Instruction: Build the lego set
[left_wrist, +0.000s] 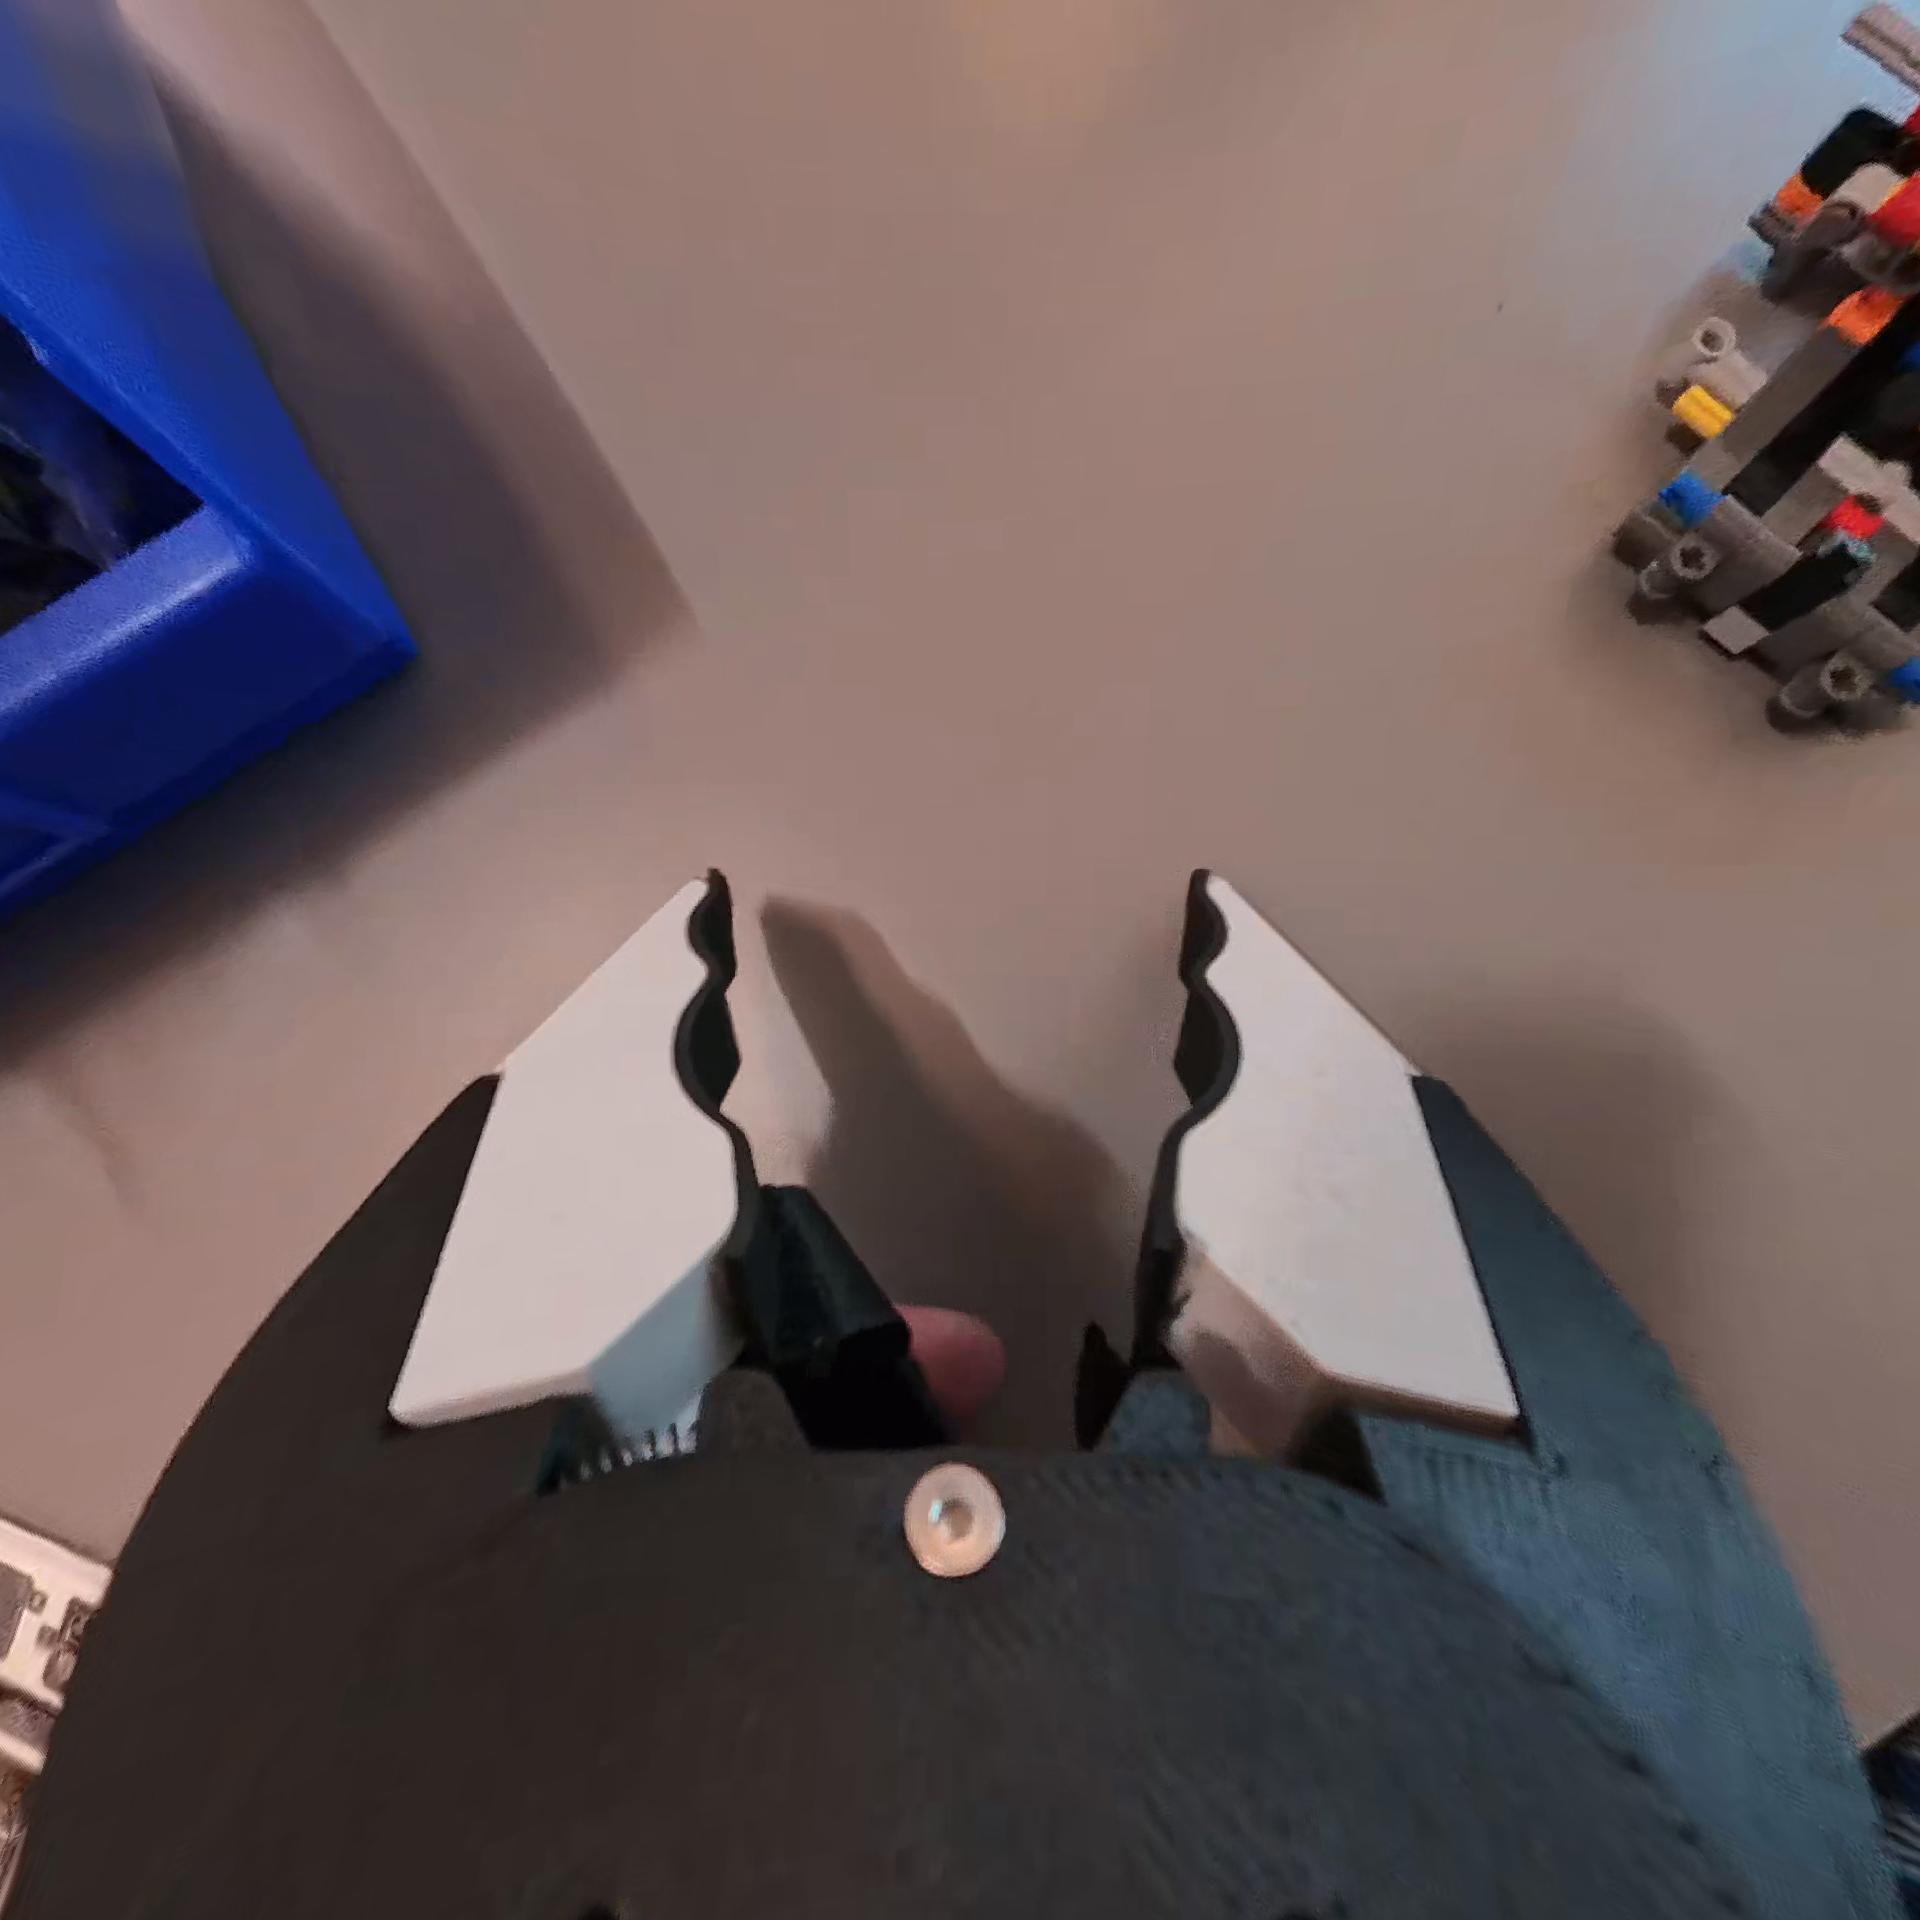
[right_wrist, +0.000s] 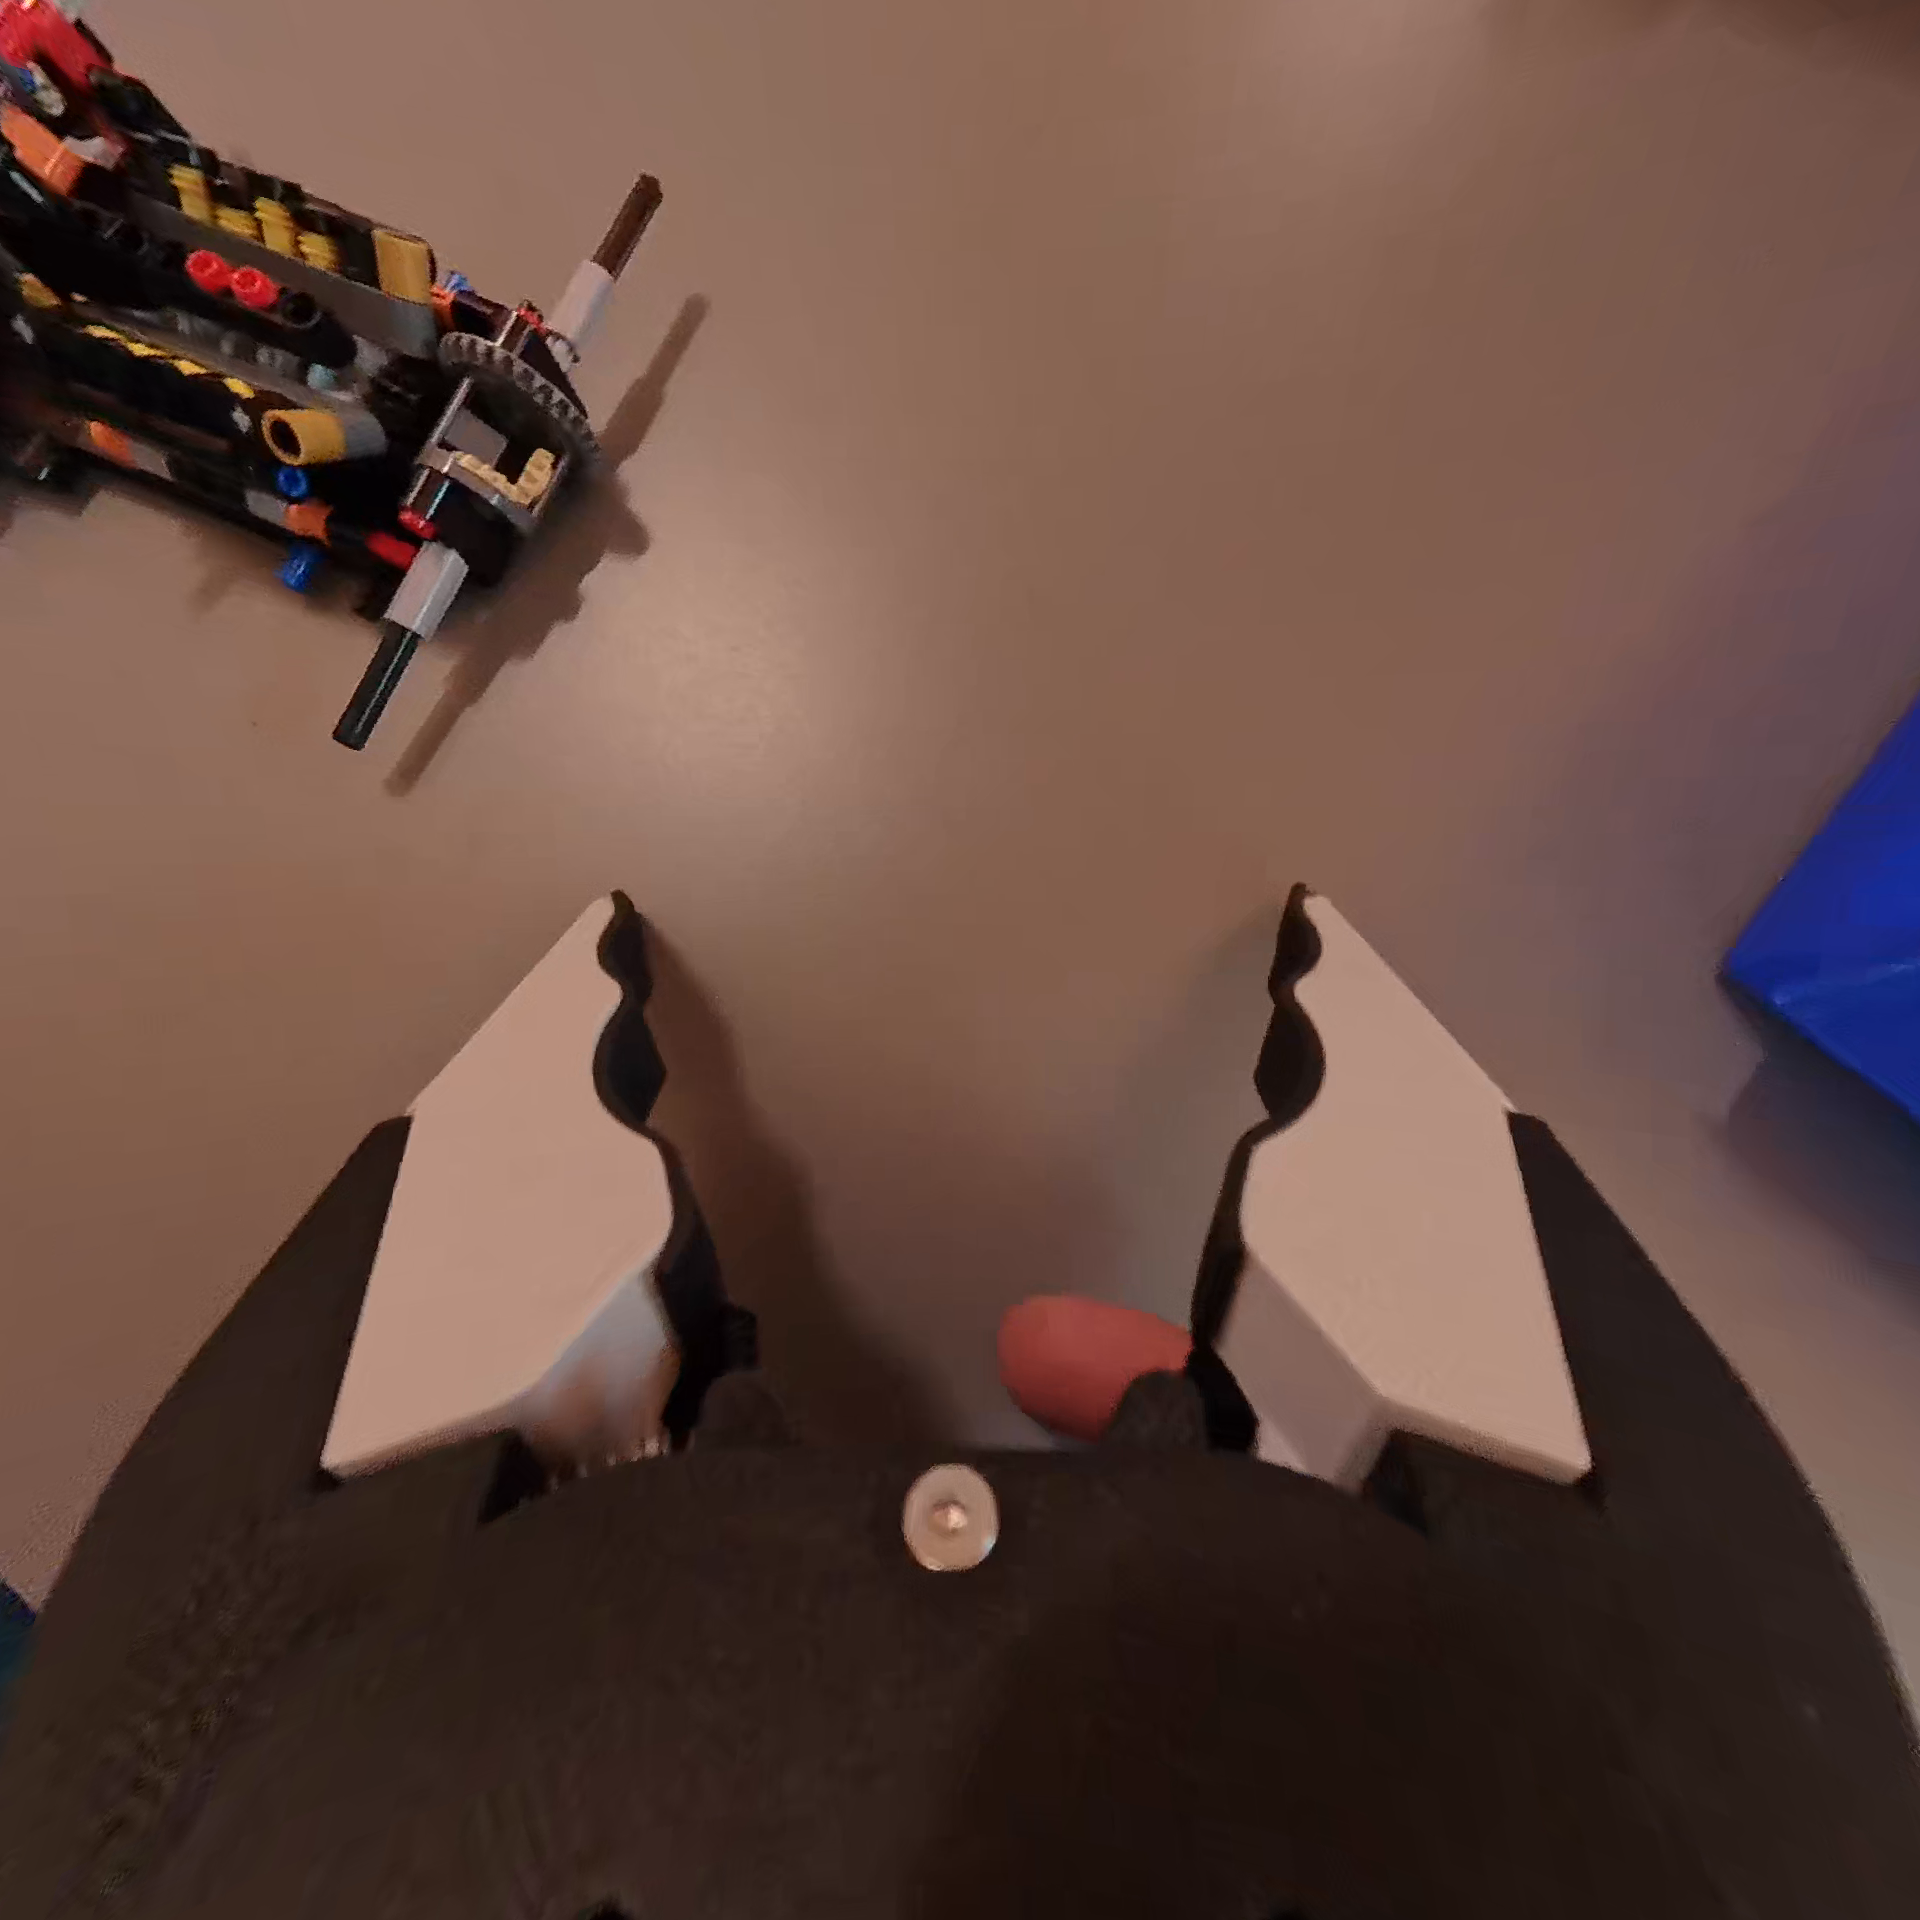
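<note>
Off to the far left of the left gripper (left_wrist: 956, 904) sits a blue bin (left_wrist: 208, 582), and another blue bin (right_wrist: 1839, 935) edges in at the right gripper's (right_wrist: 956, 914) right. Between them the brown surface (left_wrist: 1039, 468) lies bare, with open room ahead of both. Both grippers are spread wide and hold nothing. Ahead and to the right of the left gripper, ahead-left of the right one, rests the lego model (right_wrist: 281, 364), well apart from both.

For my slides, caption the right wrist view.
Open right gripper above the table, lego model far left.
</note>
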